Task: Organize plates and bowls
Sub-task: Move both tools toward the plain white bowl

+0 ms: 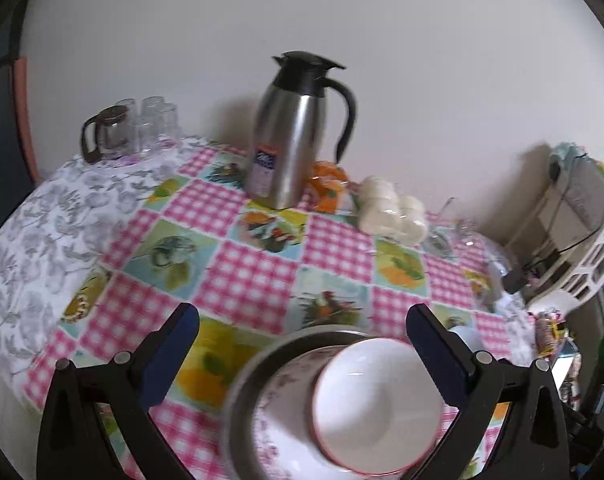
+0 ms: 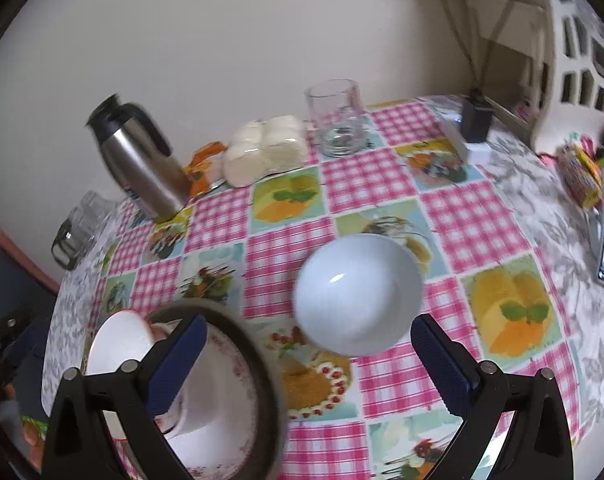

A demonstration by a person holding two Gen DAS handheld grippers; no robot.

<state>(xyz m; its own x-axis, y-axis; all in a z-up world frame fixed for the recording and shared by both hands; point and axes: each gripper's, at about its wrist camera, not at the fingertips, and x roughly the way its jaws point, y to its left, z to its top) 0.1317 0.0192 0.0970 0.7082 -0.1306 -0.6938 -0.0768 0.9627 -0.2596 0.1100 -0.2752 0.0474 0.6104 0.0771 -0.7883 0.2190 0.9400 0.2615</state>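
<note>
On the checked tablecloth stands a stack: a grey-rimmed plate (image 1: pixel 242 392), a floral plate (image 1: pixel 278 420) in it, and a red-rimmed white bowl (image 1: pixel 378 404) lying tilted on top. My left gripper (image 1: pixel 302 309) hovers above this stack, open wide, its pads clear of the bowl. A plain white bowl (image 2: pixel 356 292) sits upright on the cloth. My right gripper (image 2: pixel 309 320) is open around the bowl's near side without touching it. The right wrist view has the stack at lower left, with the grey-rimmed plate (image 2: pixel 262 376) and the red-rimmed bowl (image 2: pixel 118 344).
A steel thermos jug (image 1: pixel 290 136) stands by the back wall, with a glass jug (image 1: pixel 106 132) and tumblers (image 1: pixel 154 120) at far left. A pack of white rolls (image 2: pixel 266 148), a glass tumbler (image 2: pixel 338 116) and a black charger (image 2: pixel 476 120) line the back. A white plastic chair (image 2: pixel 574 52) is at right.
</note>
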